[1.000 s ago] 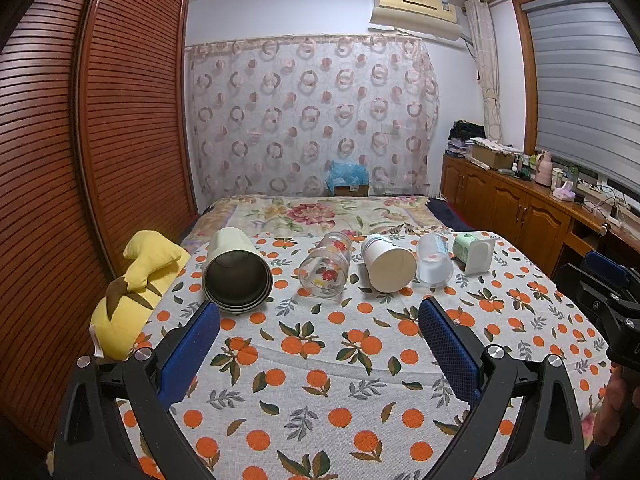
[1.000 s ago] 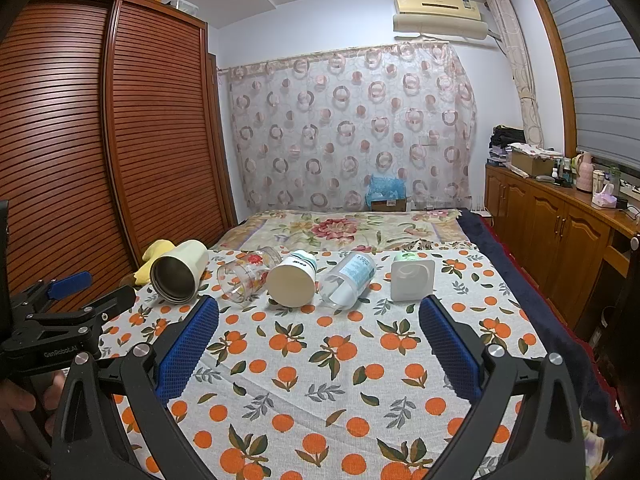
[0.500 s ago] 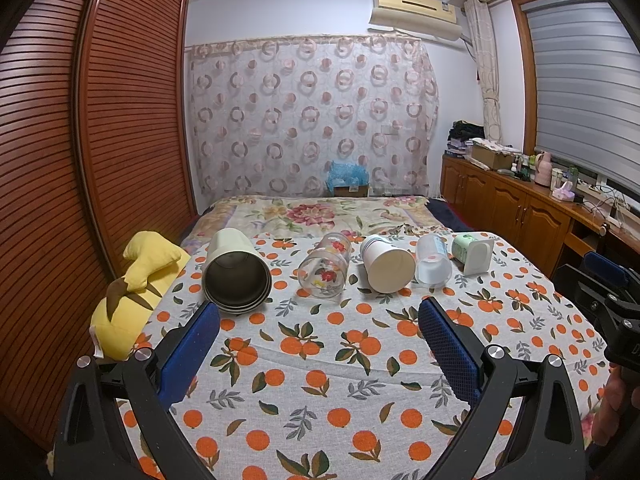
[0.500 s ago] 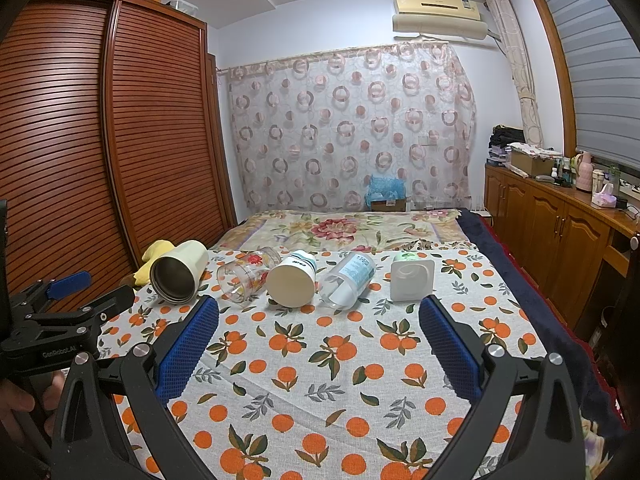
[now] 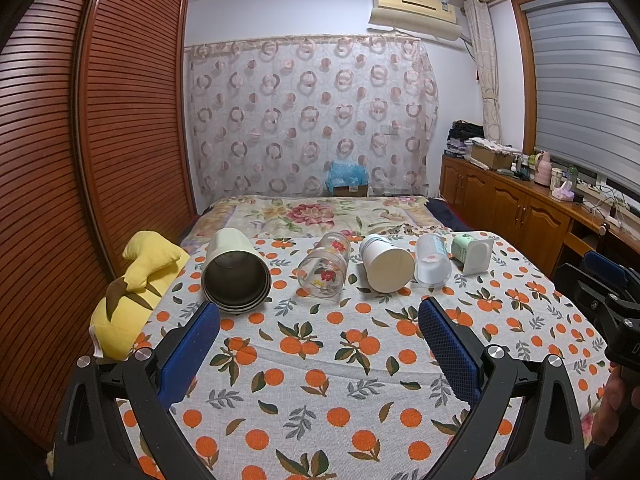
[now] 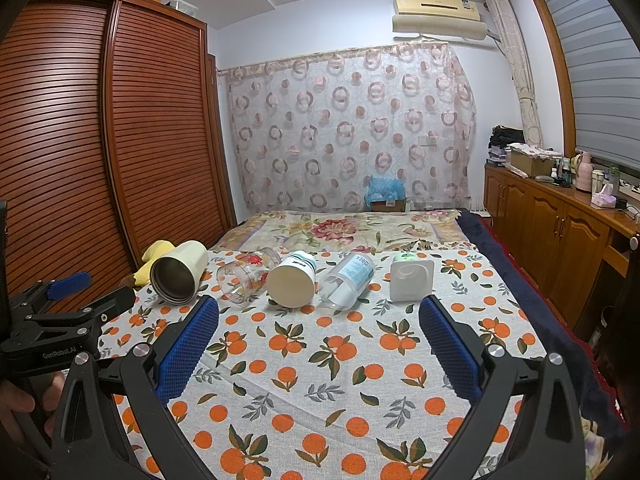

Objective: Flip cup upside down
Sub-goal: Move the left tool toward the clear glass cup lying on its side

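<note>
Several cups lie on their sides in a row on the orange-print cloth point(image 5: 320, 360). From the left: a cream steel-lined tumbler point(image 5: 236, 276) point(image 6: 178, 272), a flowered glass point(image 5: 324, 272) point(image 6: 248, 274), a white paper cup point(image 5: 386, 264) point(image 6: 292, 284), a clear plastic cup point(image 5: 432, 260) point(image 6: 348, 280), and a green-and-white square cup point(image 5: 472, 252) point(image 6: 412, 278). My left gripper point(image 5: 320, 344) is open and empty, short of the row. My right gripper point(image 6: 320, 344) is open and empty, also short of the row.
A yellow plush toy point(image 5: 136, 296) lies at the cloth's left edge by the wooden wardrobe point(image 5: 80, 160). A floral bedspread point(image 5: 320, 216) lies behind the cups. Wooden cabinets point(image 6: 560, 248) stand on the right. The other gripper shows at each view's edge point(image 5: 608, 292) point(image 6: 56, 320).
</note>
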The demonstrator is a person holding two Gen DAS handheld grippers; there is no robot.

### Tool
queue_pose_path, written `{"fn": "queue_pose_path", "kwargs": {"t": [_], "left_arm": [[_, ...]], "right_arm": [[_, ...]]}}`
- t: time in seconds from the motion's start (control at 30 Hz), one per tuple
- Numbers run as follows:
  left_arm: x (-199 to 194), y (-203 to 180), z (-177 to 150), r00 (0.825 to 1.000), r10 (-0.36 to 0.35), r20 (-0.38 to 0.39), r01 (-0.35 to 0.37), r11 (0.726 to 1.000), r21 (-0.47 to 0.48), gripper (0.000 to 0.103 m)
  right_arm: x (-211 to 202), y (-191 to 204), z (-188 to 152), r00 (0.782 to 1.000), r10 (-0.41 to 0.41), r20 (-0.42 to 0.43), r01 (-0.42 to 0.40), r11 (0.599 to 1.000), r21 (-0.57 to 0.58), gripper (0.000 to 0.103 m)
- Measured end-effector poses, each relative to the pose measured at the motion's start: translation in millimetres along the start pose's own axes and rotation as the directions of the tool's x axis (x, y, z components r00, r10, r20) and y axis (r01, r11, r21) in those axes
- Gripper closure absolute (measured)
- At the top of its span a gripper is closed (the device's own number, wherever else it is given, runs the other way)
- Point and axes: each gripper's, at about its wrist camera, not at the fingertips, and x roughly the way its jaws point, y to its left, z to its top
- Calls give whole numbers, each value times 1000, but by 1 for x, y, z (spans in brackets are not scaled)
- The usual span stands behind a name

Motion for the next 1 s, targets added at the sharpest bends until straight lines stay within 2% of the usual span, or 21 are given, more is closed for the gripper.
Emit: {"fn": "queue_pose_path", "kwargs": {"t": [0.3, 0.57, 0.77, 1.0], "left_arm": [[5, 1, 2, 1000, -4, -18, 4, 1000, -4, 7], [35, 8, -3, 995, -9, -103, 14, 999, 43, 7], [62, 14, -2, 985, -24, -170, 38, 996, 76, 7], [95, 16, 13, 966, -40, -257, 85, 982, 168, 7]], "right_arm": [[2, 2, -1, 1000, 7, -13, -7, 1000, -5, 2], [30, 2, -12, 998, 14, -60, -15, 1000, -24, 4], [59, 4, -16, 994, 32, -106, -37, 998, -44, 8], [98, 7, -8, 978, 87, -190, -100, 993, -64, 14]]}}
